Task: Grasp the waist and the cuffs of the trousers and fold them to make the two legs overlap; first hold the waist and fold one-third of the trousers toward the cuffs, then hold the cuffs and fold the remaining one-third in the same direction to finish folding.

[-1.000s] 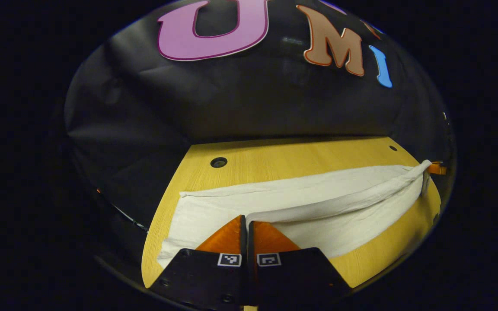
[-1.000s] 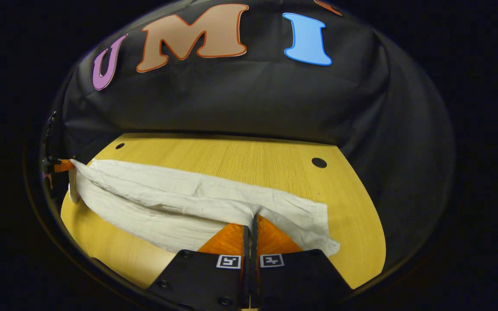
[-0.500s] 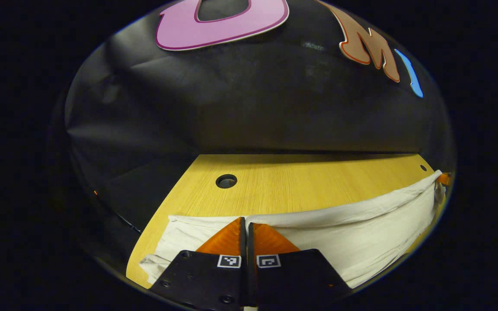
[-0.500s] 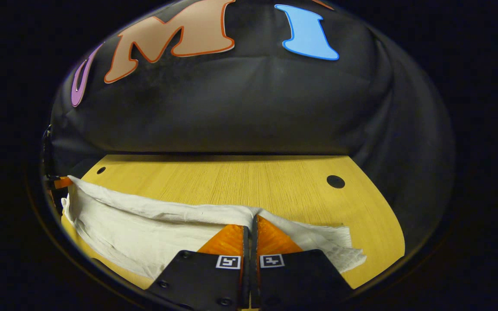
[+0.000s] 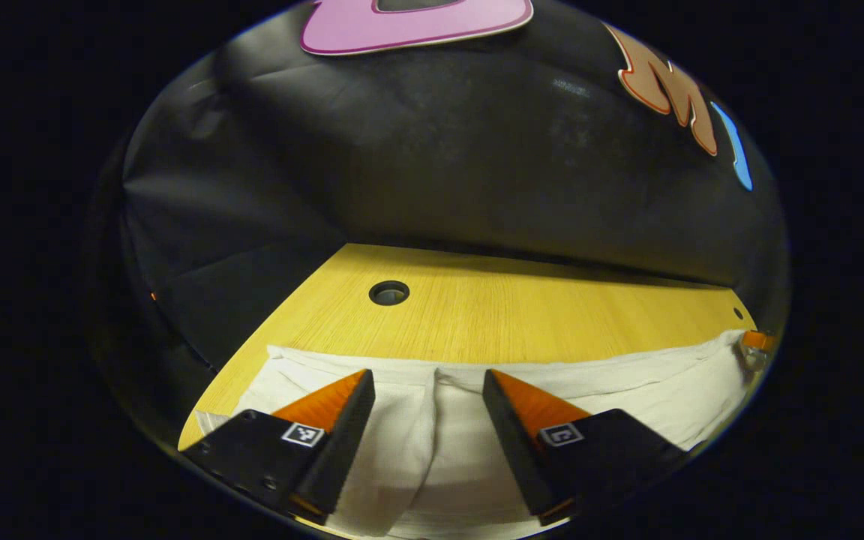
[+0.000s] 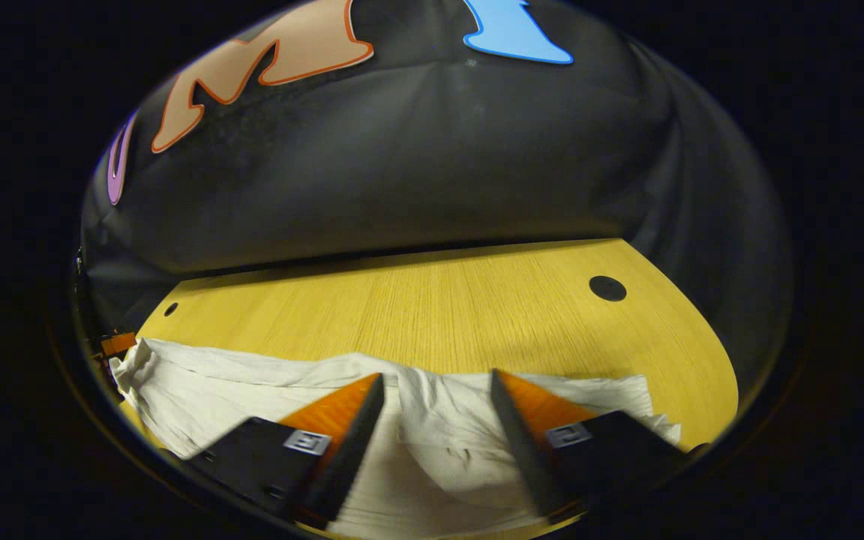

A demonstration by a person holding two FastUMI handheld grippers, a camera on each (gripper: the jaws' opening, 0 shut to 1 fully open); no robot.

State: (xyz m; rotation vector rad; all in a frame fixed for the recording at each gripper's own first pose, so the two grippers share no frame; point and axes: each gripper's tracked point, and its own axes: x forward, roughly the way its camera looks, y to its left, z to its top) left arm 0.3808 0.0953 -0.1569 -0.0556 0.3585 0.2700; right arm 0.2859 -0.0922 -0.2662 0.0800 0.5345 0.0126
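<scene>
The trousers [image 5: 597, 382] are off-white, a plain cloth with no print; in the right gripper view [image 6: 252, 386] they read the same pale cream, greyer where creases cast shade. The worktop [image 5: 522, 315] is yellow wood with a fine straight grain running away from the camera, broken by a dark round hole [image 5: 389, 292] and a smaller dark dot [image 5: 737, 313] that may be another hole, though it is too small to tell. The booth's wall [image 6: 432, 172] is black cloth, faintly creased.
</scene>
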